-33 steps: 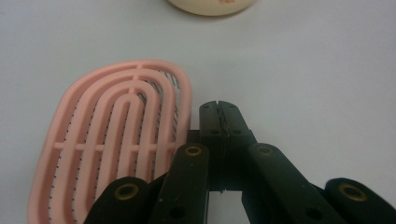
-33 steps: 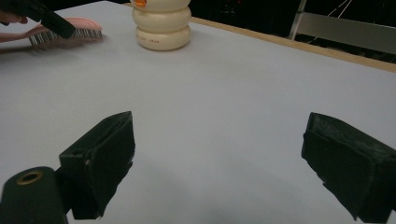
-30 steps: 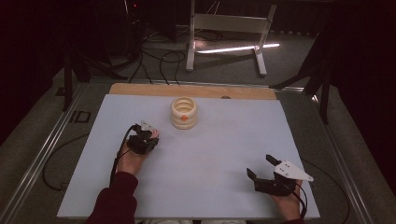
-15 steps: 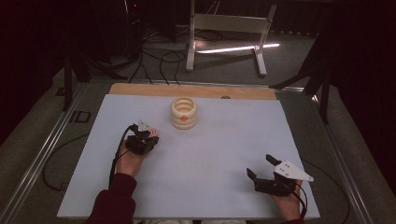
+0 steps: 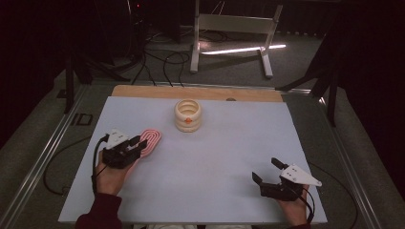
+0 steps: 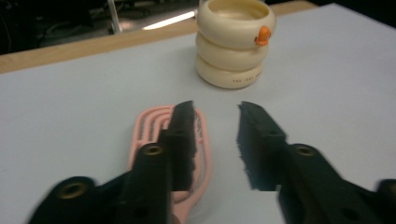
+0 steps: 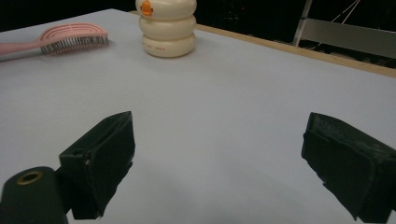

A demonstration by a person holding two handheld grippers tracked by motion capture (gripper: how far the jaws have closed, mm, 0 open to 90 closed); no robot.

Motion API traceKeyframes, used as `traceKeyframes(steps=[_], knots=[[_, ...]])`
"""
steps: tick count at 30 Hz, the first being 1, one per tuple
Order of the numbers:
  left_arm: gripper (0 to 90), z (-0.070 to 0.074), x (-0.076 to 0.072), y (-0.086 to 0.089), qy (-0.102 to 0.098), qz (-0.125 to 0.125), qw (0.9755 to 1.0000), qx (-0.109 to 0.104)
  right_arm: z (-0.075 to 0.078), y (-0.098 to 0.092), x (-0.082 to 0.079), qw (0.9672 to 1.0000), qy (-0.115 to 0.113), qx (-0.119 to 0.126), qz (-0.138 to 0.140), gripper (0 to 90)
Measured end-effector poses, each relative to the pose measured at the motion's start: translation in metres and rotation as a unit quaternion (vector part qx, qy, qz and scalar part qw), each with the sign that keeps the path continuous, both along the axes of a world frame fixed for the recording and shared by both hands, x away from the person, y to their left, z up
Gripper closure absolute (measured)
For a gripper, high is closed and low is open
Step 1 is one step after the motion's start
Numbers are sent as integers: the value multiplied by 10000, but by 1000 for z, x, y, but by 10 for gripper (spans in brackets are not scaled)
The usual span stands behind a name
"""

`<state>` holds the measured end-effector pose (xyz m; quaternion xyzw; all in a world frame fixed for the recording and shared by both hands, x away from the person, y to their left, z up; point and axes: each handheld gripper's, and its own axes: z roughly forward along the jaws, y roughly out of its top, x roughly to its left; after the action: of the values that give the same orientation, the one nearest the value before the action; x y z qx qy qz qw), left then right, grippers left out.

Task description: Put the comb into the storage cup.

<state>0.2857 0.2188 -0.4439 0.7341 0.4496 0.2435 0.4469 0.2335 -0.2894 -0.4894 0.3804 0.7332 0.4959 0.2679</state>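
A pink hairbrush (image 5: 152,137) (image 6: 149,121) (image 7: 70,37) lies flat on the white board, bristles down. My left gripper (image 5: 139,143) (image 6: 215,106) hovers just behind it; its jaws have just been opening and nothing sits between them, while the brush lies under and beside one jaw. A cream ringed holder (image 5: 187,115) (image 6: 233,46) (image 7: 168,28) with an orange knob stands upright at the far middle. Near the front right edge, my right gripper (image 5: 265,169) (image 7: 219,135) stays wide open and holds nothing.
The white board (image 5: 229,157) ends at a wooden strip (image 5: 200,93) along its far edge. Beyond it on the floor stand a white frame (image 5: 234,28) and loose cables. Metal rails run down both sides of the table.
The left gripper has pulled back toward the lower left and lifted a little, its jaws parted. The pink brush now lies uncovered on the board. The right gripper has not moved.
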Motion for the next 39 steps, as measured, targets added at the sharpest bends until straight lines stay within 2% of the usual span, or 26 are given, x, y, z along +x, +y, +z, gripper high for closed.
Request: traceKeyframes(steps=[2,3,4,5,8,10,13,16,18,22,28,29,34,39], knots=[[485,0,-11,8,-186,110,9998,2,0,1,0,10000,-6,3,33,95],[444,0,-11,8,-186,110,9998,2,0,1,0,10000,-6,3,33,95],[444,-1,-18,15,-228,172,9996,-76,0,1,0,10000,-12,10,50,95],[397,-1,-23,20,-258,222,9993,-124,0,3,-1,10000,-21,9,89,95],[321,-3,-33,26,-315,458,9984,-114,0,4,-1,9999,-30,19,134,95],[280,-5,-36,28,-345,494,9981,-121,0,4,0,9998,-5,98,164,95],[255,-8,-43,32,-396,420,9983,-89,0,4,0,9998,-10,114,175,95],[245,-10,-47,33,-390,340,9985,-175,0,4,-1,9998,-22,112,188,95],[233,-10,-50,33,-428,299,9986,-97,0,4,0,9997,-16,129,192,95],[153,-12,-55,33,-497,232,9985,54,2,1,-1,9997,-38,111,228,94],[57,-11,-58,38,-522,322,9980,135,5,-3,0,9996,-60,187,200,87],[14,-11,-58,39,-508,317,9981,124,7,-2,-1,9996,-118,173,209,87],[2,-12,-58,42,-472,439,9976,241,5,2,-1,9996,-83,126,259,86],[1,-11,-57,42,-425,463,9977,236,4,2,0,9996,-44,96,248,87]])
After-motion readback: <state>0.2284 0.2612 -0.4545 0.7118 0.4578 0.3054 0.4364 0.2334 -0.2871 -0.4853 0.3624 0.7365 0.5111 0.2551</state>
